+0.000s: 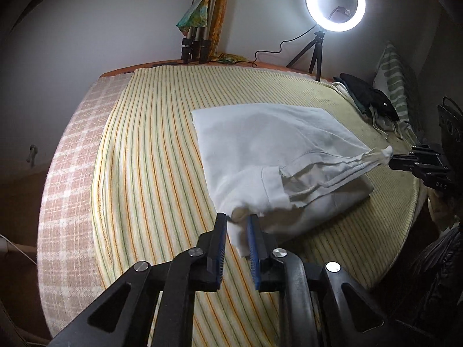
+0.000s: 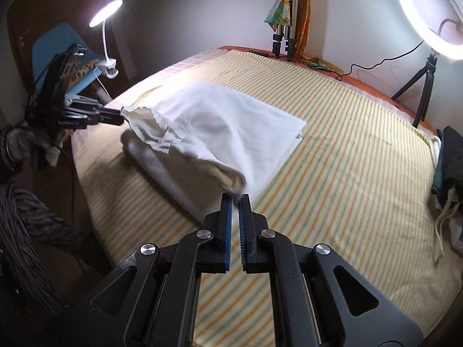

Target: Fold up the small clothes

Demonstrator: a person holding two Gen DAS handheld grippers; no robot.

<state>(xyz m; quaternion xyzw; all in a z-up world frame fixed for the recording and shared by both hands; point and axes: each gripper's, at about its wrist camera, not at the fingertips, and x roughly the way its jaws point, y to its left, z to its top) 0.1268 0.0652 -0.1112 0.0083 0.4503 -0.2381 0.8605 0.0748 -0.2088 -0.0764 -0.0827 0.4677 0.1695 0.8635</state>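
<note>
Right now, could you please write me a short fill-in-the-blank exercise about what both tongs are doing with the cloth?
1. The left tongs and right tongs each pinch a corner of the ____ garment.
2. The garment's far end rests on the ____ blanket.
3. The lit ring light stands on a small ____.

Missing words: white; striped; tripod

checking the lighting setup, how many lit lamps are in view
2: a round white ring light on a small black tripod at the bed's far edge, and a white gooseneck clip lamp clipped by the blue chair. Others may be hidden.
</note>
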